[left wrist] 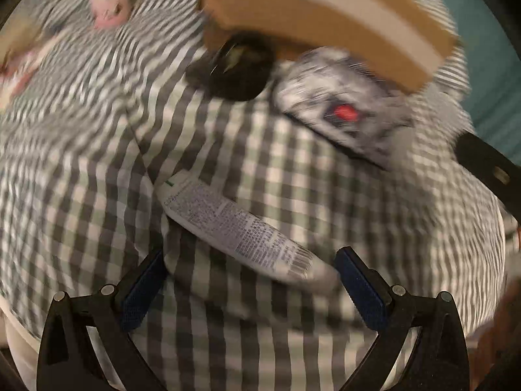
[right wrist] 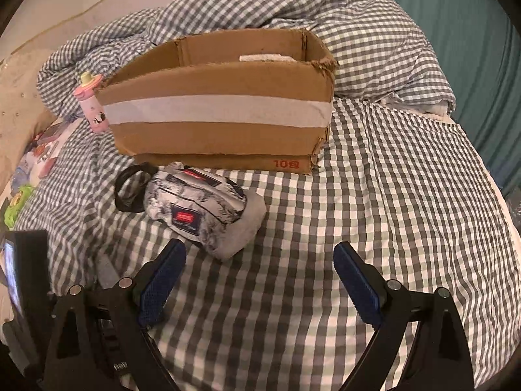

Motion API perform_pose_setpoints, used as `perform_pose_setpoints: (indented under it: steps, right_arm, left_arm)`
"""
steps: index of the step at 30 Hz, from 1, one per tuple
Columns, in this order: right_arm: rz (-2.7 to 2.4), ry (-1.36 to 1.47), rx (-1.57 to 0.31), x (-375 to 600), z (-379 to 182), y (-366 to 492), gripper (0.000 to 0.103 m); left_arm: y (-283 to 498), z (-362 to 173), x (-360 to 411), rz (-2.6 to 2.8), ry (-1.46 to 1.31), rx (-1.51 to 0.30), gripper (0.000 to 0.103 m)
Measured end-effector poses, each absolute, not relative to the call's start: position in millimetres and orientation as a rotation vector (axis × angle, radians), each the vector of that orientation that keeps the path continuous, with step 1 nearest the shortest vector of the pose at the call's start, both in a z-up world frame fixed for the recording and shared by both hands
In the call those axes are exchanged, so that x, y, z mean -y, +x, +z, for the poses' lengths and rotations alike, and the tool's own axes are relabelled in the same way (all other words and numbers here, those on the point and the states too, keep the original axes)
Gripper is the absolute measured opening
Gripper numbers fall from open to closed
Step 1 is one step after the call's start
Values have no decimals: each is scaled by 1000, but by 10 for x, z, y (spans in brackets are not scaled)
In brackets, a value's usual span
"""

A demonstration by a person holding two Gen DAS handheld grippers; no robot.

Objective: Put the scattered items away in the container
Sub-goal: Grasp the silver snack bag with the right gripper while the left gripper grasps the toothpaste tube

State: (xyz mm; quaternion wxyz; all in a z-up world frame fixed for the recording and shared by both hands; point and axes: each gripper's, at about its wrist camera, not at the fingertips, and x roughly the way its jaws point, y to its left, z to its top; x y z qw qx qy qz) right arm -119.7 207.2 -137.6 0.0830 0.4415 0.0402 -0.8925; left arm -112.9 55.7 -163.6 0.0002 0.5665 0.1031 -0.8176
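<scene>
Jaws wide on left gripper (left wrist: 249,260) and right gripper (right wrist: 259,257); white tube (left wrist: 241,229) between left jaws, ungripped.

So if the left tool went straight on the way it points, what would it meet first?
Probably the white tube, lying on the checked bedding just beyond the open left tool. The pouch and box lie further on. The view is blurred, so depth is uncertain.

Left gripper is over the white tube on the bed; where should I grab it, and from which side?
Grip the white tube across its middle, coming straight down from above. It lies flat and diagonal on the checked bedding, so turn the open left gripper until its fingers straddle the narrow width.
</scene>
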Motion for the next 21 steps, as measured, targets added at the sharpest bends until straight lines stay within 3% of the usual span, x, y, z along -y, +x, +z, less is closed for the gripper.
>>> perform_pose_setpoints:
  steps: [1,2,3,5,10,15,21]
  right_arm:
    - [-2666,1324,-126,-2081,-1394,-1219,92]
    - [-2666,1324,-125,-2100,-1408,-1240,92]
    - [-2662,1319,-115,-2118,-1417,-1267,92]
    - [-2643,1317,-90,-2136,-1439,-1333,92]
    - [-2584,1304,-111,-1987,-1492,-1475,92]
    - [-2509,1242,-193,-1651,-1518,-1590,92]
    - [-2491,1231,-330,-1338,-1608,-1755,92]
  left_arm:
    - [-1136,-1625,-568,-2576,1750,-320,97]
    - [-1135,-1600,-590,-2602,1716,-295,69]
    - [-1143,-1574,-619,-2616,1688,-213,56]
    - [-1170,-1558,-582,-2637,1702,-208,40]
    - [-1211,-1446,-339,-2660,1734,-337,28]
    - [-1231,-1127,-247,-2740,1591,-240,28]
    - [-1253,-1118,-51,-2723,1538,-244,28]
